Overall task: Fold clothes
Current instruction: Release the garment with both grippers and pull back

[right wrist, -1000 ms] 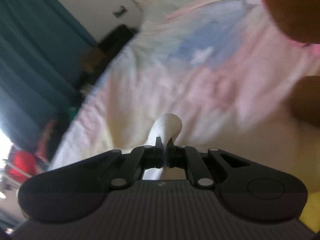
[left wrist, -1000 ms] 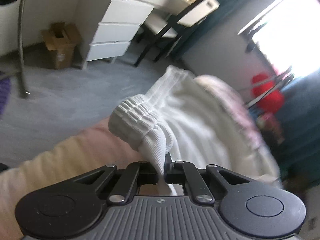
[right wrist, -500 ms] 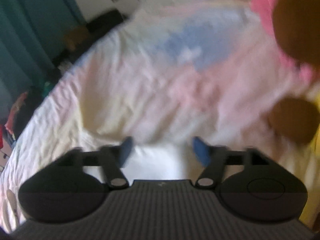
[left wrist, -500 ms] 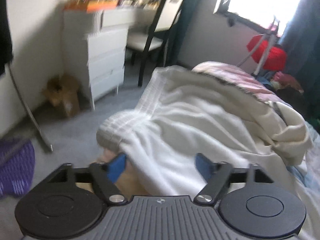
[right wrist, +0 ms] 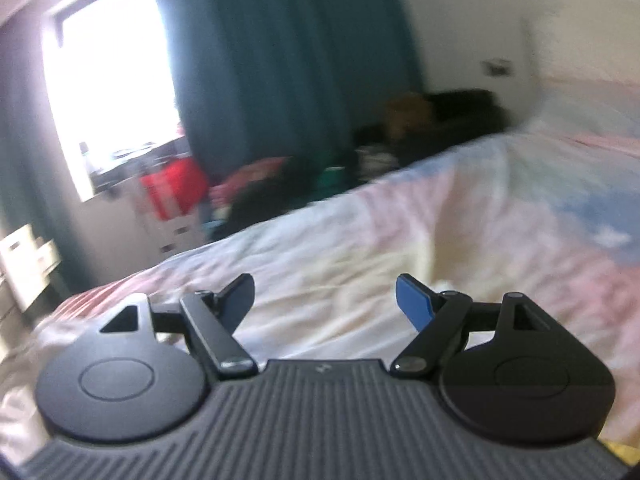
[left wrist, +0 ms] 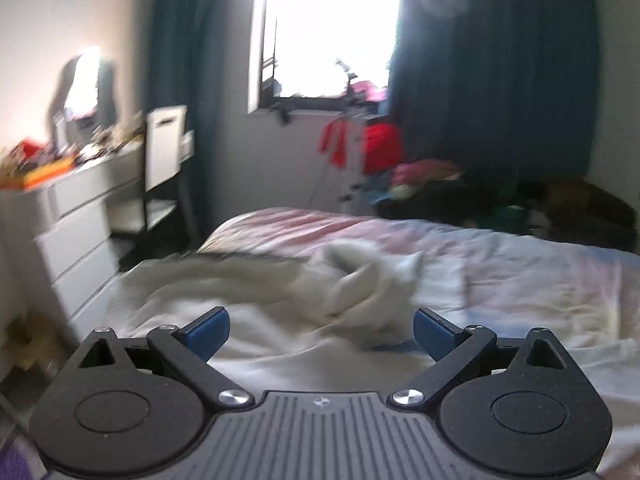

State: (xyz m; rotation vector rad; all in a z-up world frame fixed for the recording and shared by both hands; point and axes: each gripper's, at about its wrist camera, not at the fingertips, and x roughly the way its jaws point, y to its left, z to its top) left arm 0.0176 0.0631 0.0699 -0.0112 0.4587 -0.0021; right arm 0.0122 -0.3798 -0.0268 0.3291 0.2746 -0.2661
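Note:
A white garment (left wrist: 320, 292) lies crumpled in a loose heap on the pastel bed cover (left wrist: 520, 280), seen blurred in the left wrist view. My left gripper (left wrist: 320, 326) hovers just in front of it. Its jaws are opening, nothing is between the blue pads (left wrist: 208, 326), and the cloth lies beyond them. In the right wrist view my right gripper (right wrist: 326, 298) is open and empty above the pink, blue and yellow bed cover (right wrist: 400, 240). That view is blurred.
A white drawer unit (left wrist: 76, 232) with clutter on top and a chair (left wrist: 164, 160) stand left of the bed. Beyond the bed are a bright window (left wrist: 328, 28), dark curtains (right wrist: 280, 60), red clothes (left wrist: 376, 148) and a dark pile of things (left wrist: 520, 204).
Both grippers were shut on the white garment, then opened and let it drop on the bed. Both have since rolled level, lifted and pulled back from the cloth.

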